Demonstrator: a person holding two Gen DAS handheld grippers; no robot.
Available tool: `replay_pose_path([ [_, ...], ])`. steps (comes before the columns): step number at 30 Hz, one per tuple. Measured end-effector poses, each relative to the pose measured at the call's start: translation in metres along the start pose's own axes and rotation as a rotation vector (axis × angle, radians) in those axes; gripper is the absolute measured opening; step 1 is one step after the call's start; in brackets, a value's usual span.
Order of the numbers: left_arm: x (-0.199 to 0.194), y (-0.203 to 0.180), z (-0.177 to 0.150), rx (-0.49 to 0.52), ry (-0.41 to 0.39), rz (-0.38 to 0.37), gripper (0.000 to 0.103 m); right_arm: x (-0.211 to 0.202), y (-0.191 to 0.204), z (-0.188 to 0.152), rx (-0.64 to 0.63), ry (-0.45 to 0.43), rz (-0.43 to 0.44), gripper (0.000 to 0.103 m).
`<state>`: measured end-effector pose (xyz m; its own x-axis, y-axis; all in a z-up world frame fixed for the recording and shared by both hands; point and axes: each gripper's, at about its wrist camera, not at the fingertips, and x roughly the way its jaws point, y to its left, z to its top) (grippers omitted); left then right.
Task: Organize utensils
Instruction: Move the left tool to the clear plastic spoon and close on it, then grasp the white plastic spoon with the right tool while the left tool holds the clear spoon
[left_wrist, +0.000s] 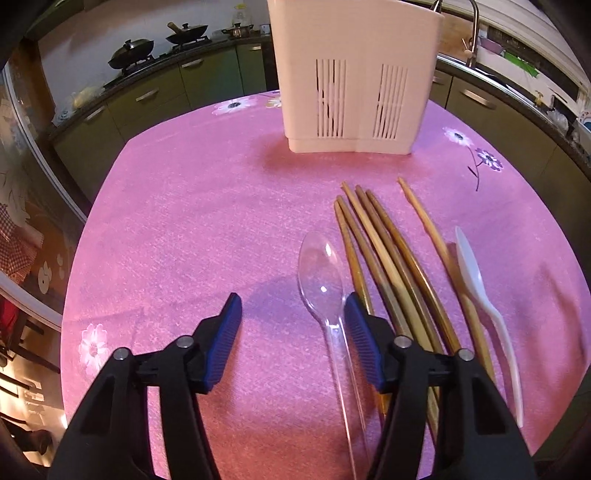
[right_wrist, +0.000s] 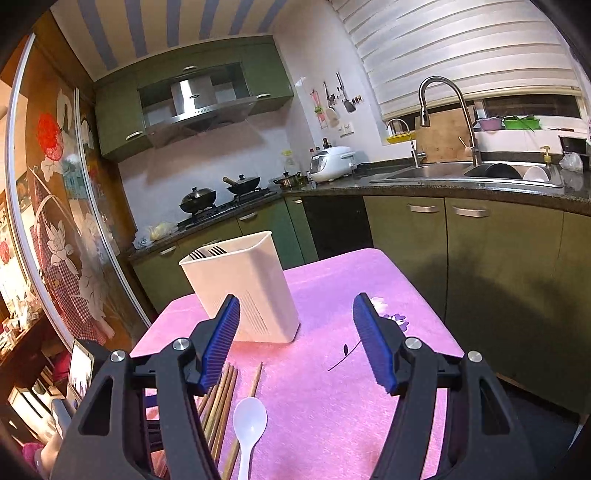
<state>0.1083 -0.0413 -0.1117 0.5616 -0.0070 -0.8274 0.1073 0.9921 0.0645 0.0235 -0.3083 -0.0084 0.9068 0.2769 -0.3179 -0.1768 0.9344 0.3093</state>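
A clear plastic spoon (left_wrist: 321, 280) lies on the pink tablecloth (left_wrist: 207, 229), its handle running back between the fingers of my left gripper (left_wrist: 293, 308), close to the right pad and untouched. The jaws stand open. Several wooden chopsticks (left_wrist: 384, 254) lie just right of it, then a white spoon (left_wrist: 476, 288). A white utensil holder (left_wrist: 354, 77) stands at the table's far side. In the right wrist view my right gripper (right_wrist: 295, 314) hovers open and empty above the cloth, with the holder (right_wrist: 247, 288), fork tines (right_wrist: 208, 252) inside it, the chopsticks (right_wrist: 221, 398) and the white spoon (right_wrist: 249, 421) below.
The table (right_wrist: 369, 369) is small, with edges close on every side. Green kitchen cabinets (right_wrist: 424, 236) and a counter with a sink (right_wrist: 454, 171) and stove pans (right_wrist: 197, 199) stand behind. A glass door (right_wrist: 55, 221) is to the left.
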Motion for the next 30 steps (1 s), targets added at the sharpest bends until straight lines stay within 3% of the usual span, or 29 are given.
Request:
replay_pose_path([
  [4,-0.004,-0.006,-0.003,0.024,-0.002,-0.025,0.028,0.01,0.007,0.002,-0.011,0.058,0.006,0.064],
  [5,-0.005,-0.008,-0.003,0.031,-0.002,-0.032,0.018,0.018,0.01,0.003,-0.02,0.117,0.018,0.064],
  [7,-0.005,-0.011,-0.003,0.041,-0.003,-0.035,0.017,0.037,0.015,-0.006,-0.028,0.273,0.057,0.075],
  [9,-0.005,-0.011,-0.003,0.048,-0.005,-0.043,0.017,0.054,0.022,-0.02,-0.055,0.418,0.09,0.076],
  [10,-0.006,-0.01,-0.003,0.049,-0.009,-0.046,0.017,0.058,0.025,-0.028,-0.08,0.463,0.097,0.073],
  [11,-0.006,-0.01,-0.002,0.049,-0.014,-0.047,0.017,0.061,0.03,-0.039,-0.124,0.499,0.084,0.057],
  [12,-0.007,-0.01,-0.002,0.05,-0.02,-0.047,0.017,0.064,0.034,-0.049,-0.158,0.531,0.065,0.05],
  [13,-0.009,-0.01,-0.002,0.051,-0.026,-0.045,0.017,0.065,0.035,-0.057,-0.167,0.548,0.06,0.044],
  [16,-0.011,-0.009,-0.001,0.049,-0.034,-0.046,0.017,0.068,0.036,-0.073,-0.16,0.585,0.082,0.044],
  [21,-0.016,-0.008,0.0,0.051,-0.051,-0.05,0.017,0.066,0.05,-0.075,-0.209,0.575,0.087,0.044],
  [30,-0.024,-0.006,0.001,0.05,-0.076,-0.059,0.017,0.077,0.057,-0.09,-0.267,0.634,0.034,0.021],
])
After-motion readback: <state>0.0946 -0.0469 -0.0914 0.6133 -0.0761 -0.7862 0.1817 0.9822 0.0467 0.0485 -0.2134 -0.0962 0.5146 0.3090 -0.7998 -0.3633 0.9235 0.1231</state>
